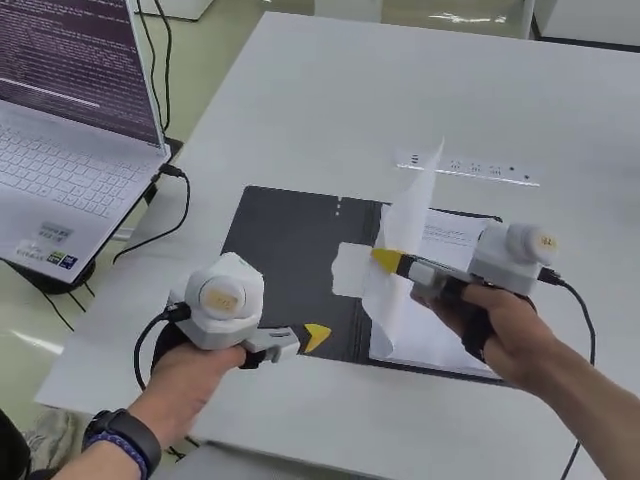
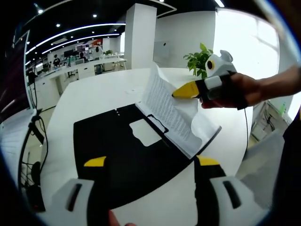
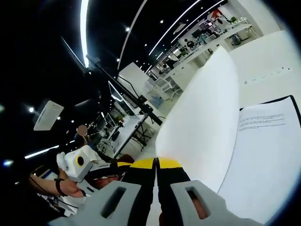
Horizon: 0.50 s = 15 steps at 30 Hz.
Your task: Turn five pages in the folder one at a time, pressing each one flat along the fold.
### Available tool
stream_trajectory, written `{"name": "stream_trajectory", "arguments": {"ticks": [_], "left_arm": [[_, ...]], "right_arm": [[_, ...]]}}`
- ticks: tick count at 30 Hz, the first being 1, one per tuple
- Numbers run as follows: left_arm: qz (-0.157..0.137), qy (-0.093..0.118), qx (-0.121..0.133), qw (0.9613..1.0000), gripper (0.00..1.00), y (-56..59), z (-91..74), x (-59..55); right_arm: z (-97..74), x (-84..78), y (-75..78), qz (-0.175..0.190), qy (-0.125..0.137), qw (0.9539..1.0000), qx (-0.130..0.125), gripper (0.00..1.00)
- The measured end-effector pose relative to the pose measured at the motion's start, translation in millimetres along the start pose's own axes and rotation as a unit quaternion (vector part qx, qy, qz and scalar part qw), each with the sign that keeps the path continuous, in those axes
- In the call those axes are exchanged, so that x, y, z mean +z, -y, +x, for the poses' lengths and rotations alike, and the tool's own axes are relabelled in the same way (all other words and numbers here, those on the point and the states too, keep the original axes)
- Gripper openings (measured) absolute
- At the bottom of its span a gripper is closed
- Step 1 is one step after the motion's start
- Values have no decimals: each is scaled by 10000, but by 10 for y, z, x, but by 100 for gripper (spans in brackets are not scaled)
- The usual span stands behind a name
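Observation:
A black folder (image 1: 290,250) lies open on the white table (image 1: 400,90). Its left inside cover is bare, and a stack of printed pages (image 1: 450,235) sits on its right half. One white page (image 1: 405,235) stands lifted over the fold. My right gripper (image 1: 390,261) is shut on that page's edge. In the right gripper view the jaws (image 3: 155,164) meet on the curled sheet (image 3: 202,127), with a printed page (image 3: 268,141) flat below. My left gripper (image 1: 305,340) hovers open at the folder's near edge. Its jaws (image 2: 150,161) are spread wide over the black cover (image 2: 122,150).
An open laptop (image 1: 70,130) stands on a stand off the table's left edge, with cables (image 1: 175,215) trailing beside it. A row of sockets (image 1: 470,168) is set into the table behind the folder. A potted plant (image 2: 197,59) stands at the far end.

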<state>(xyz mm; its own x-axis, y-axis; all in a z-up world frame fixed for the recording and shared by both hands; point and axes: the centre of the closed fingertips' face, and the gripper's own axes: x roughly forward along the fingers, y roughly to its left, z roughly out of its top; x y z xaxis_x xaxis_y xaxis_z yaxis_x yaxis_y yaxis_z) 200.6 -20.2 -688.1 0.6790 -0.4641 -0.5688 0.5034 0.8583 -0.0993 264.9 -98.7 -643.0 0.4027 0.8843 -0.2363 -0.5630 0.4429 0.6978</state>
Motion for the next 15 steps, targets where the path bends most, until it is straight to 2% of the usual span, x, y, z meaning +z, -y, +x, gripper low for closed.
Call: {"name": "stream_trajectory", "arguments": {"ticks": [4,15], "left_arm": [[-41,4,39,10000,73,-54,-53,-39],[-194,64,156,9997,73,-171,-147,-110]], "right_arm": [[161,-56,-77,-2,-120,9999,49,0],[458,-297,-113,49,-502,9987,116,0]]}}
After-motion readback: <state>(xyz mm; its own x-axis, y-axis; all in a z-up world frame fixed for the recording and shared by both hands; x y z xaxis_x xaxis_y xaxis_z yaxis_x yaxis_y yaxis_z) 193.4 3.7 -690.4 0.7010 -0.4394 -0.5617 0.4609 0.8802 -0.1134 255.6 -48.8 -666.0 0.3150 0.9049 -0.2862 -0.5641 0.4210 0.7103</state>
